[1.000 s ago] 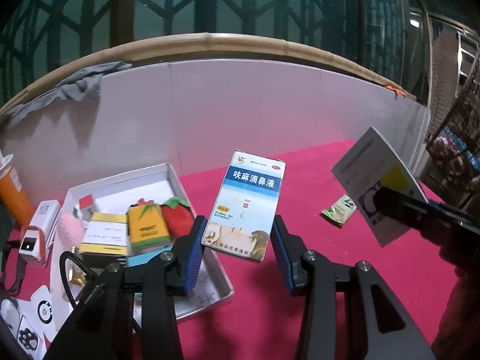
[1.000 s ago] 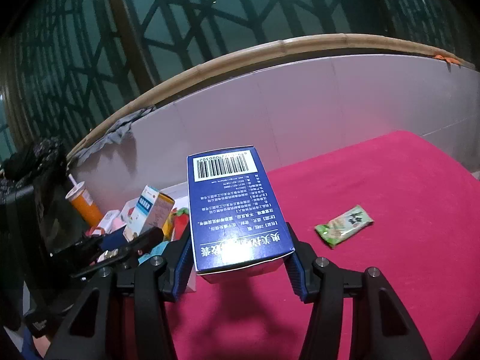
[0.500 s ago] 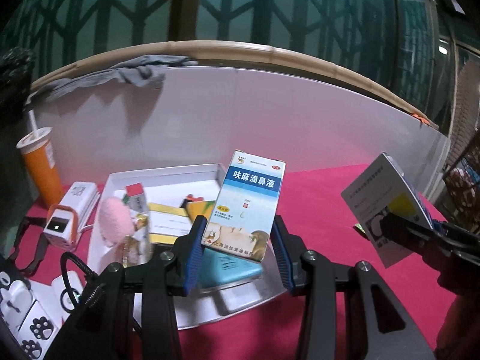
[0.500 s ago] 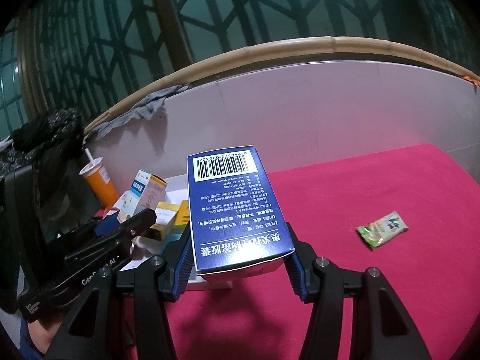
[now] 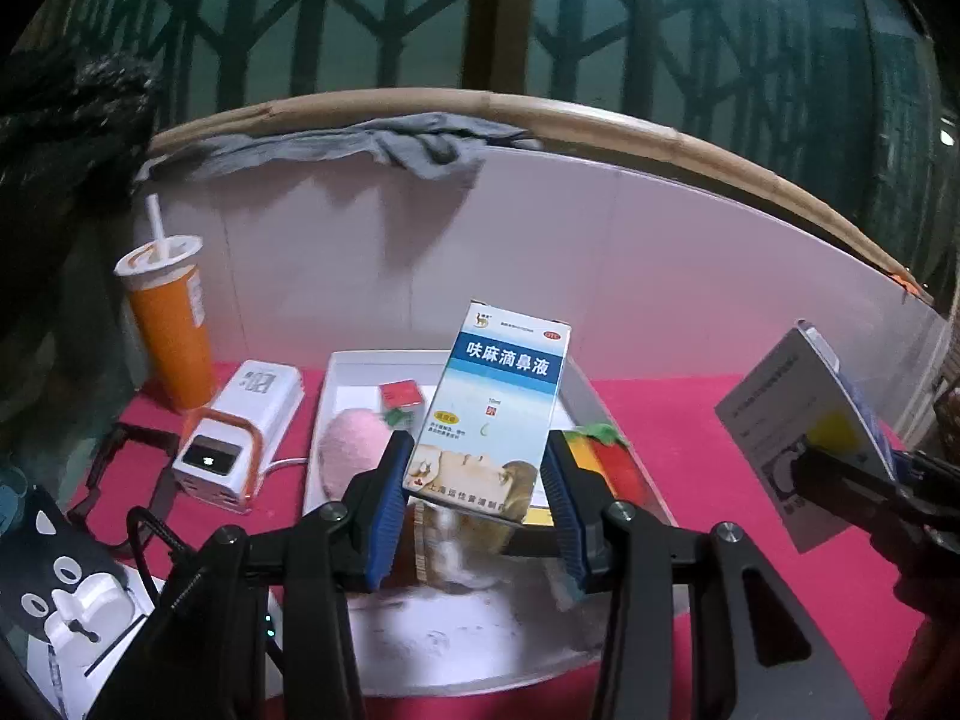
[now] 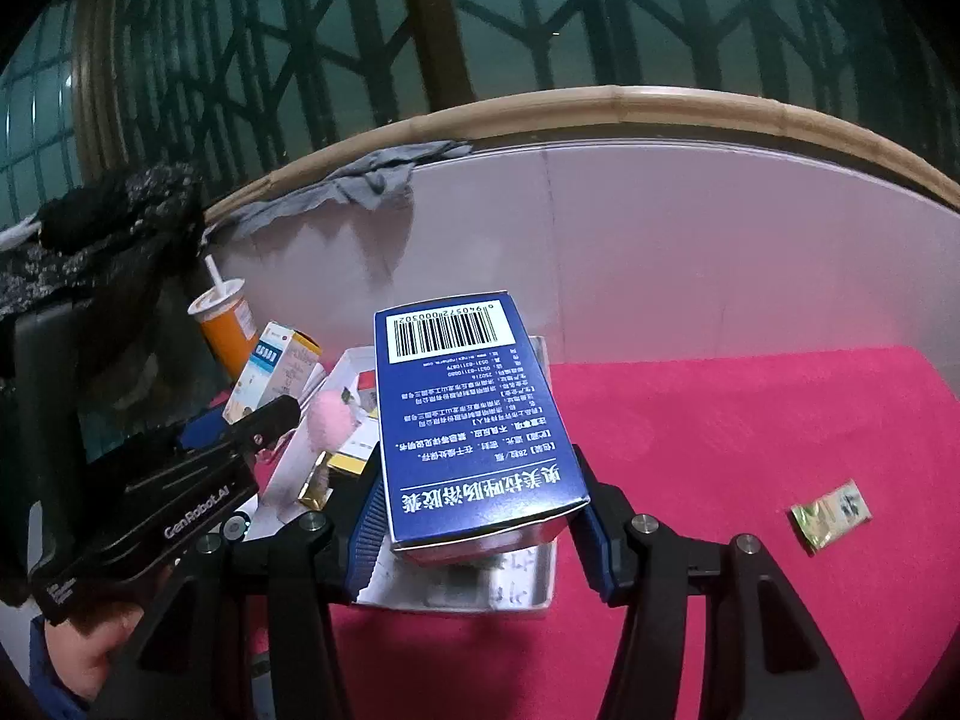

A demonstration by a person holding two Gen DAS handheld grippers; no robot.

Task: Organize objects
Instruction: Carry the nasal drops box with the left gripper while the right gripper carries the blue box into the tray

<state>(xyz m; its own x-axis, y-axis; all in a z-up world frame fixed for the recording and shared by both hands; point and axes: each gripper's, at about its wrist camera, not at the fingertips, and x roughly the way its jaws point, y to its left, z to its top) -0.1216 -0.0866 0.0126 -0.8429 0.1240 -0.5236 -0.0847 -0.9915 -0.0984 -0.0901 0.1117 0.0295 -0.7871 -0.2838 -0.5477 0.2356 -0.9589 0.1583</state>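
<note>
- The left gripper (image 5: pixel 477 495) has its blue-padded fingers (image 5: pixel 390 498) clenched on the lower end of a white and blue nasal-drop box (image 5: pixel 495 408), held upright above the white tray (image 5: pixel 618 456)
- The right gripper (image 6: pixel 480 519) has its fingers (image 6: pixel 367 525) grasping a dark blue medicine box (image 6: pixel 474 420) by its sides (barcode face up), also held over the tray's near part
- In the tray lie a pink fluffy item (image 5: pixel 351 450), a small red-topped box (image 5: pixel 401 395) and a strawberry-shaped thing (image 5: pixel 612 459)
- An orange cup with a straw (image 5: pixel 171 324) and a white and orange device (image 5: pixel 240 438) stand left of the tray on the red worktop (image 6: pixel 750 420)
- A green sachet (image 6: pixel 831 516) lies alone on the worktop, well apart to the right
</note>
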